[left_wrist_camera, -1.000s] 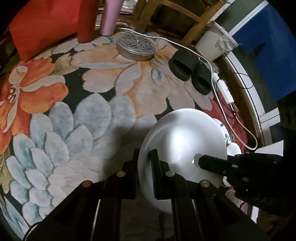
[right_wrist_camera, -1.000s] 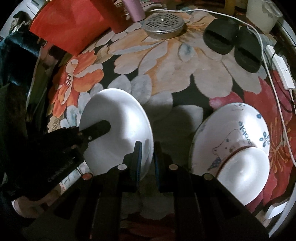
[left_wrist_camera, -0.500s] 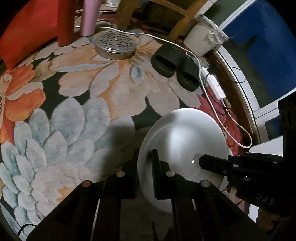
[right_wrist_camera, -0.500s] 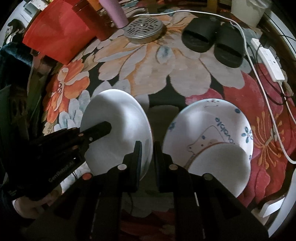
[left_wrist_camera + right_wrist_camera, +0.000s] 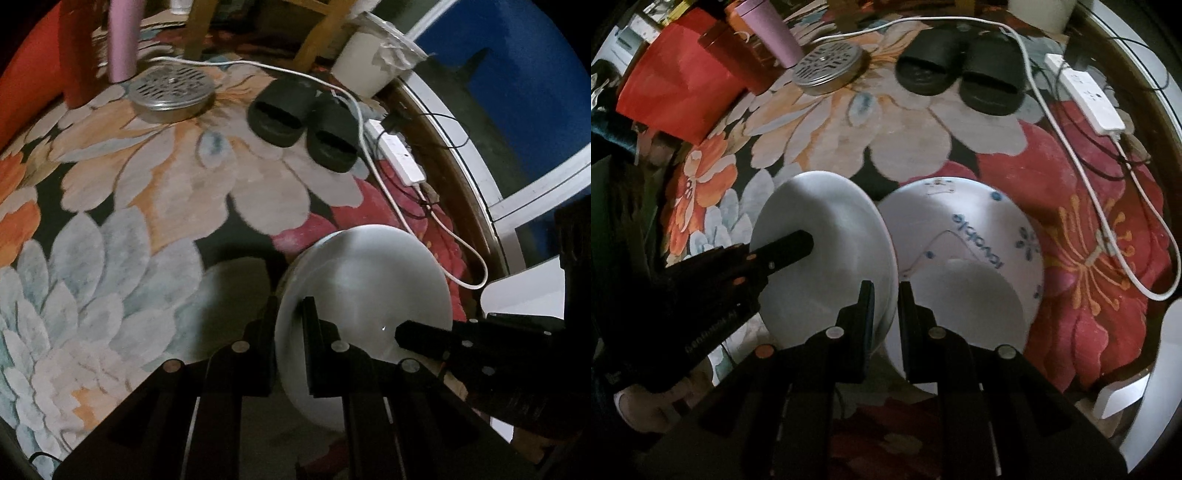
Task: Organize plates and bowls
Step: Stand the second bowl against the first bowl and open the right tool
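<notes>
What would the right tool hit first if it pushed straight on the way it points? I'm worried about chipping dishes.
Probably the rug: the right tool, shut on the plain plate's rim, points between it and the printed plate, though depth is unclear.

A lived-in home room: floral rug (image 5: 923,122) on the floor, black slippers (image 5: 960,74), a power strip (image 5: 1089,99), wooden chair legs (image 5: 258,29)

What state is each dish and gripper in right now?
Plain white ceramic plate: lifted off the rug, tilted, gripped at two opposite rim edges.
Left gripper: fingers shut on the plate's rim.
Right gripper: fingers shut on the plate's rim.
White patterned plate with blue lettering: flat on the floral rug.
Small white bowl: resting on the patterned plate.
</notes>
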Demonstrator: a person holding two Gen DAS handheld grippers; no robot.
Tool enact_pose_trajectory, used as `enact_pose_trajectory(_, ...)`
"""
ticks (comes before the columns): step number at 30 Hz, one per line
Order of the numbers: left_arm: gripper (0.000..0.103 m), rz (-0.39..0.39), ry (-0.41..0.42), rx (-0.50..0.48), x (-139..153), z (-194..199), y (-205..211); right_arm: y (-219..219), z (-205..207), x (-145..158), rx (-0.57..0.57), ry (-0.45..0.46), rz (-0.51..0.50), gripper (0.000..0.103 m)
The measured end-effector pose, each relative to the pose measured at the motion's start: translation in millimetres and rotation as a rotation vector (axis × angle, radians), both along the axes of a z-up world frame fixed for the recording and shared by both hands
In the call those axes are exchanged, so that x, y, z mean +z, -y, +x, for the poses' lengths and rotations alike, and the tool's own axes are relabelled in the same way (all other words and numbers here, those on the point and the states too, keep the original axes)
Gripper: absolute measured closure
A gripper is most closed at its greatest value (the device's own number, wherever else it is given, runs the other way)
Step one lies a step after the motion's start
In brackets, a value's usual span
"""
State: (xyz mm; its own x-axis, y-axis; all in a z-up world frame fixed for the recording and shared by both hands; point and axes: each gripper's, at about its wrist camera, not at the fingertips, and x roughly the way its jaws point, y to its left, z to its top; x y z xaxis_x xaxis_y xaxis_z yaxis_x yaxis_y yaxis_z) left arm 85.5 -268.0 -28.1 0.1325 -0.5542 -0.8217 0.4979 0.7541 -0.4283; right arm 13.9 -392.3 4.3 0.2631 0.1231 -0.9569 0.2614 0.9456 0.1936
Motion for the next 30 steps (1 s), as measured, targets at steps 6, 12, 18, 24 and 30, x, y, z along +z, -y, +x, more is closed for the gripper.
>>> enact_pose_trajectory(6,0.094,-0.014,0.027,-0.049,6.2,-8.3,30.4,24.9,-13.3,3.3,-0.046,-0.003,-0.01,0.089)
enact_pose_trajectory(12,0.094,-0.014,0.026,-0.108,4.0,-23.1,55.2,44.9,-30.6,-2.5,-0.082,-0.033,-0.01,0.089)
enact_pose_trajectory(18,0.094,0.021,0.015,-0.185,-8.1,-46.3,72.1,58.1,-49.1,-15.1,-0.116,-0.096,0.004,0.088)
enact_pose_trajectory(24,0.093,0.067,-0.034,-0.221,-26.4,-52.8,76.8,61.5,-55.4,-27.4,-0.123,-0.143,0.015,0.088)
enact_pose_trajectory(30,0.068,0.025,-0.075,-0.245,-25.1,-51.6,78.1,60.1,-55.7,-28.0,-0.123,-0.139,0.004,0.087)
